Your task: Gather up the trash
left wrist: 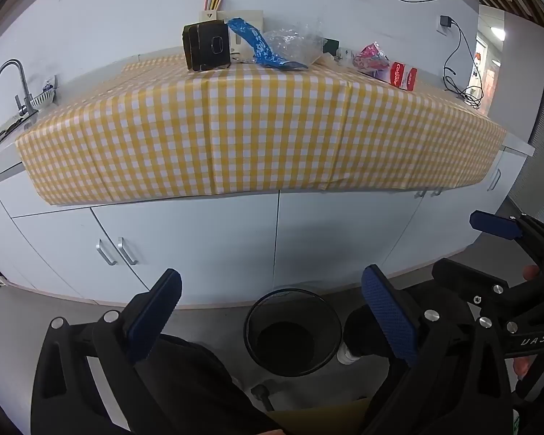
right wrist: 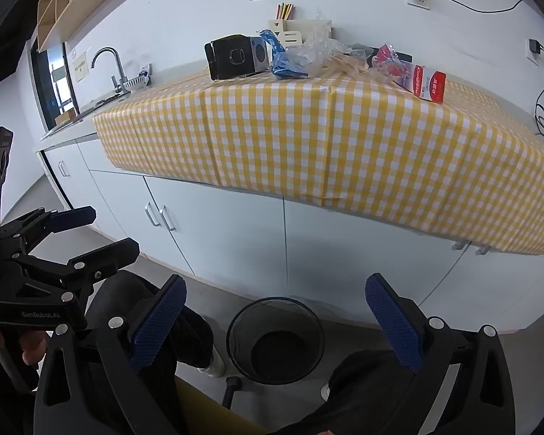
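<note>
Trash lies at the back of the counter with the yellow checked cloth (left wrist: 257,123): a dark cardboard box (left wrist: 207,45), a blue wrapper (left wrist: 261,45), clear crumpled plastic (left wrist: 293,41), a pink wrapper (left wrist: 371,56) and a red-and-white toothpaste box (left wrist: 402,75). The same pile shows in the right wrist view: box (right wrist: 235,56), blue wrapper (right wrist: 283,58), toothpaste box (right wrist: 429,83). A black mesh bin (left wrist: 293,331) (right wrist: 275,340) stands on the floor below. My left gripper (left wrist: 272,302) and right gripper (right wrist: 275,308) are open, empty, low and far from the counter.
A sink with a faucet (left wrist: 16,83) is at the counter's left end. White cabinet doors (left wrist: 199,243) run under the counter. Cables (left wrist: 460,72) hang at the right wall. A pencil holder (left wrist: 212,7) stands behind the trash. The person's legs (right wrist: 156,326) flank the bin.
</note>
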Available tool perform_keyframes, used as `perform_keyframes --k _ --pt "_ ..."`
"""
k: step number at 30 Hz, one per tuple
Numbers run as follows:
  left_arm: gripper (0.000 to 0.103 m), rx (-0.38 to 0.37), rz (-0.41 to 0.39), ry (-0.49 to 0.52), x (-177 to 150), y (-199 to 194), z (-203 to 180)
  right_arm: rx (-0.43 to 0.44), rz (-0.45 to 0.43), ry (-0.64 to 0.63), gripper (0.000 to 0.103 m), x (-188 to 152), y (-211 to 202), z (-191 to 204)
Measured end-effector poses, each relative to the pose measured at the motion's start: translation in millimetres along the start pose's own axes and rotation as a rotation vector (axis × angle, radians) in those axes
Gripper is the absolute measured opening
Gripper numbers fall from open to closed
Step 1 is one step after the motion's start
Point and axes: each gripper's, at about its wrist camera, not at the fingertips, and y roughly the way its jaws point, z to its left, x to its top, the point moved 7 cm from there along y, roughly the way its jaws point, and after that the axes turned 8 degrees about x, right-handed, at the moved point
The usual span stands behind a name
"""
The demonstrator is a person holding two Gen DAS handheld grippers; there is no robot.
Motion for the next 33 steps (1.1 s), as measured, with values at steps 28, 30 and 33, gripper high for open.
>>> perform_keyframes --k 28,30,33 --pt "0.099 -0.009 -0.002 -0.008 -0.4 -0.2 3.2 0.001 -0.002 0.001 0.1 1.6 -0.1 -3.1" --pt "0.099 -0.009 -0.003 -0.008 -0.6 -0.7 3.2 0.002 -0.002 0.001 0.1 0.8 -0.5 -1.1" --pt "0.099 -0.011 0.001 -0.006 -0.5 -0.9 2.8 0.001 -0.002 0.001 0.1 0.8 -0.6 -1.2"
